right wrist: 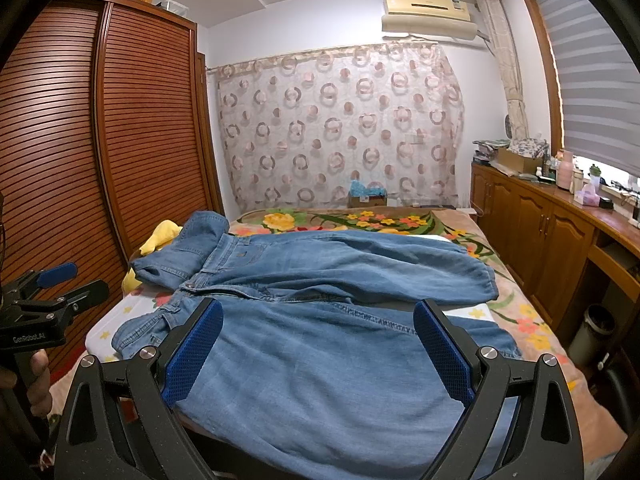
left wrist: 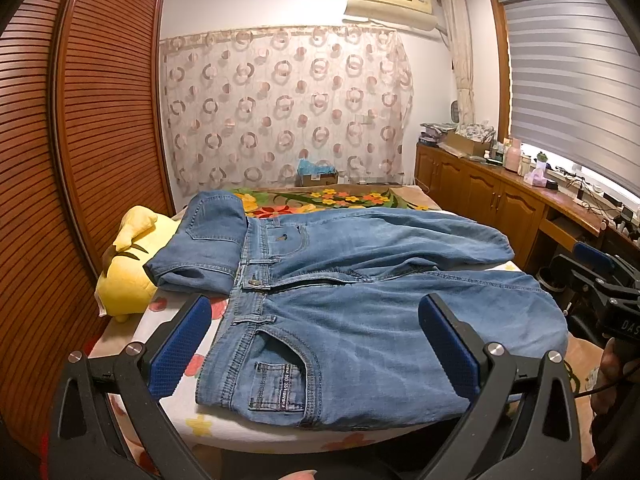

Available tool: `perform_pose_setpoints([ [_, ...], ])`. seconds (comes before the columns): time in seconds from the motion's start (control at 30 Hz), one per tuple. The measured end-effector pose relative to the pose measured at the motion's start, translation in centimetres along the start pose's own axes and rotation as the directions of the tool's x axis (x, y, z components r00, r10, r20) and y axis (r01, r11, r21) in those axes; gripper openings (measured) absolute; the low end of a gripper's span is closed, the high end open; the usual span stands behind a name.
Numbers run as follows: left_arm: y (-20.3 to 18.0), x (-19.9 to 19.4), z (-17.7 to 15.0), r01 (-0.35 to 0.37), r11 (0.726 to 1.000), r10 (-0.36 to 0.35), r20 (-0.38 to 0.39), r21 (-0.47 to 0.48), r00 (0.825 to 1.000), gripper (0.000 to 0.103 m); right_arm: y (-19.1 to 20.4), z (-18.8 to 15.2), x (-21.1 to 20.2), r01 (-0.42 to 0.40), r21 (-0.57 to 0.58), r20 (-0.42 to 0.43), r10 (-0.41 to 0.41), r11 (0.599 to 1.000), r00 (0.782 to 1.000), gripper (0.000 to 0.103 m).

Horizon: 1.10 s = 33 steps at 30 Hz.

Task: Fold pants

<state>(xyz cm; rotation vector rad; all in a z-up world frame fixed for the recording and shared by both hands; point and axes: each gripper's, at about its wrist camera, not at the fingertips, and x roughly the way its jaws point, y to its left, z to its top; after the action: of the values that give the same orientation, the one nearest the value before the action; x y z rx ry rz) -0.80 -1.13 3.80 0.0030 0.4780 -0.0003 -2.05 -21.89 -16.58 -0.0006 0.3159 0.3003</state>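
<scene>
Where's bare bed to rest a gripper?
Free: the floral blanket beyond the jeans, toward the curtain; a thin strip of sheet left of the waistband. Crowded: the plush and second jeans at the wardrobe side.

We are in a bedroom of a home. A bed (left wrist: 168,408) with a flowered blanket (right wrist: 360,218) fills the lower middle of the frame, and a yellow plush toy (left wrist: 128,280) lies at its left edge. At left we see a louvred wooden wardrobe (right wrist: 120,128); at right, low wooden cabinets (right wrist: 536,232) topped with bottles and boxes under a window blind (left wrist: 568,72). A patterned curtain (left wrist: 280,104) and an air conditioner (left wrist: 390,2) hang on the far wall.
</scene>
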Motion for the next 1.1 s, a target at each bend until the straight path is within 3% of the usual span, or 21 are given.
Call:
perform_pose_setpoints([
  [0.97, 0.1, -0.2, -0.3, 0.001, 1.000, -0.001, 0.006, -0.001, 1.000, 0.103, 0.0, 0.0, -0.1, -0.002, -0.001, 0.001, 0.002, 1.000, 1.000, 0.097],
  [1.1, -0.6, -2.3, 1.4, -0.001, 1.000, 0.001, -0.013, 0.002, 1.000, 0.103, -0.2, -0.2, 0.2, -0.004, -0.004, -0.011, 0.004, 1.000, 1.000, 0.097],
])
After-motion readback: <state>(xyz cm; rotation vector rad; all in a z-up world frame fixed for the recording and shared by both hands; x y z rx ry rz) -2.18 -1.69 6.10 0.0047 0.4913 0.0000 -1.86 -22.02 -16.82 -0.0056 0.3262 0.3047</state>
